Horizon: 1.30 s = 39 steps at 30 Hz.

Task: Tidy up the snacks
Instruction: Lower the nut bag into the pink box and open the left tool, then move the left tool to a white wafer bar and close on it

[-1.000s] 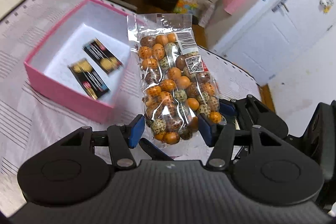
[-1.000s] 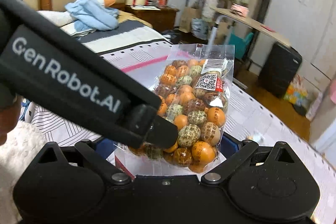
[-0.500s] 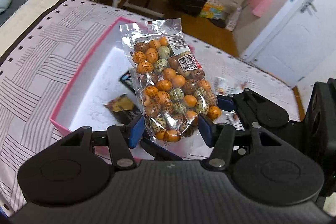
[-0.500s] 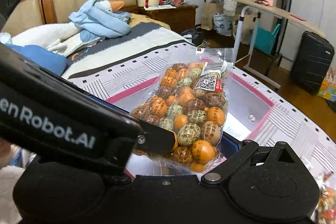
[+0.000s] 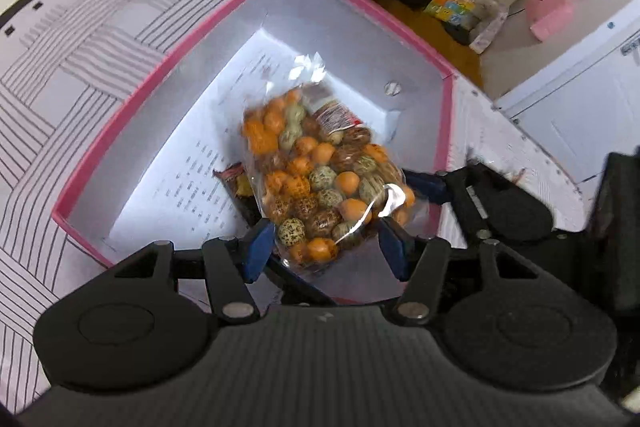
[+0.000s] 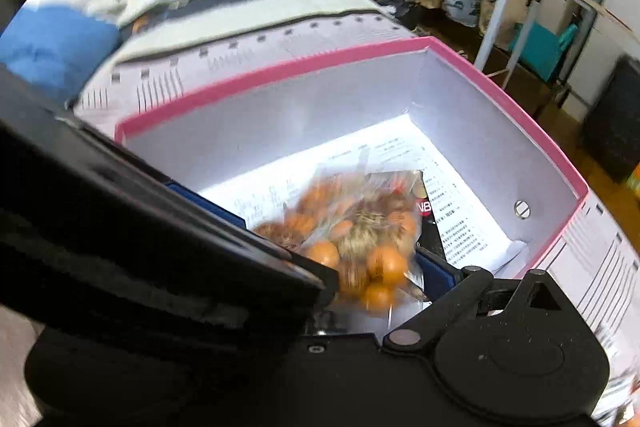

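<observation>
While both grippers clamp candy bag (image 5: 320, 179), left gripper (image 5: 326, 247) and right gripper (image 6: 356, 267) at near end, long axis runs ahead-down into pink box (image 5: 168, 67).

You can make out "NB" on the dark packet (image 6: 425, 211) lying in the pink box (image 6: 520, 119). The printed sheet (image 6: 452, 227) lining its floor is too small to read.

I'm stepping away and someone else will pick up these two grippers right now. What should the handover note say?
Left gripper: jaws around the bottom of the clear bag of orange and speckled candies, holding it.
Right gripper: its blue pads flank the same bag; grip unclear.
Bag: tilted into the pink box, not yet released.
Already in the box: dark snack packets, partly hidden under the bag.
Left: lay the bag down, open both grippers, withdraw.
</observation>
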### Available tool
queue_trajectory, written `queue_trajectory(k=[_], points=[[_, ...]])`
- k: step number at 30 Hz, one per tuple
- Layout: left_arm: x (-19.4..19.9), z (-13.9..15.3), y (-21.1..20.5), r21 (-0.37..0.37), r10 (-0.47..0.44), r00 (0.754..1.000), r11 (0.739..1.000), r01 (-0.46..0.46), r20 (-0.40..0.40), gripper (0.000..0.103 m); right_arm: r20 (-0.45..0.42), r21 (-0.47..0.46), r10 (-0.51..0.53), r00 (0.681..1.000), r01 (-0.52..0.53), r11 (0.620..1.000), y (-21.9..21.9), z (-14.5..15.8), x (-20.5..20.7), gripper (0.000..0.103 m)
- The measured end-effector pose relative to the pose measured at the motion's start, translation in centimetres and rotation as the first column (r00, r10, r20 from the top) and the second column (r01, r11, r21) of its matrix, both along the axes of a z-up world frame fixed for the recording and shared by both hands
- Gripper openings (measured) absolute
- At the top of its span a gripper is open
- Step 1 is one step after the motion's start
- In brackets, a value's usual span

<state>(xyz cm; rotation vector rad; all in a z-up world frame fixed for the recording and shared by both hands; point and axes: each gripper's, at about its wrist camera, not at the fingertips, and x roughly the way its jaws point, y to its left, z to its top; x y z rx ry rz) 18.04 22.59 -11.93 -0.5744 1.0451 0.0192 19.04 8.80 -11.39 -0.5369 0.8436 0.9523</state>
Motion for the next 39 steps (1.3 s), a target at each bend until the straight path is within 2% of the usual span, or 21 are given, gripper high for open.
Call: queue_trajectory(k=[1,4,7,10,15,18,21,23,29,32,35,39], points=[[0.0,-0.3,0.0,-0.005,0.003,1.0,1.0,-0.003,-0.002,0.052,0.019,-0.017,0.018,1.0,-0.018,1.0,0.2,0.0,-0.3,0.1],[-0.1,-0.6,0.3,-0.006,0.029,1.0,1.0,-0.029,0.006,0.052,0.1,-0.025,0.027,0.995,-0.025,0.999,0.2,0.6,-1.7,0.1],[-0.8,0.7,0.0,0.036,0.031,0.998,0.999,-0.033,0.045,0.052,0.128,-0.023,0.017,0.992,-0.014,1.0,-0.8,1.7,-3.5,0.1],[-1.8,2.5,-0.7,0.065,0.011,0.996,0.998,-0.017,0.094,0.053,0.157,0.026,-0.029,0.987,0.025,0.999,-3.1,3.6,-5.5,0.1],[-3.7,5.8,-3.0,0.129,-0.081,0.985,0.99,0.061,0.154,0.053,0.166,0.154,-0.153,0.974,0.127,0.98,-8.5,7.4,-8.0,0.1],[-4.8,7.5,-4.9,0.162,-0.139,0.975,0.981,0.111,0.175,0.053,0.134,0.227,-0.248,0.959,0.214,0.95,-12.7,9.2,-9.3,0.1],[-5.5,8.8,-6.9,0.19,-0.2,0.965,0.967,0.167,0.17,0.053,0.019,0.3,-0.343,0.939,0.322,0.898,-17.0,10.5,-9.4,0.098],[-6.0,9.7,-8.4,0.218,-0.246,0.952,0.954,0.205,0.182,0.053,-0.026,0.337,-0.402,0.915,0.387,0.858,-19.7,11.1,-9.6,0.098],[-6.2,12.2,-13.1,0.271,-0.374,0.902,0.91,0.312,0.216,0.054,-0.025,0.386,-0.515,0.857,0.484,0.785,-26.5,11.7,-10.7,0.098],[-5.6,12.8,-15.5,0.309,-0.423,0.877,0.885,0.348,0.225,0.055,-0.041,0.426,-0.573,0.818,0.534,0.731,-29.1,11.0,-10.0,0.099],[-4.5,12.6,-17.8,0.339,-0.464,0.862,0.86,0.382,0.204,0.057,-0.091,0.417,-0.621,0.779,0.596,0.686,-31.4,9.0,-9.0,0.098],[-3.2,11.1,-20.5,0.383,-0.526,0.832,0.815,0.435,0.174,0.059,-0.092,0.361,-0.651,0.754,0.634,0.684,-32.7,5.8,-7.7,0.093]])
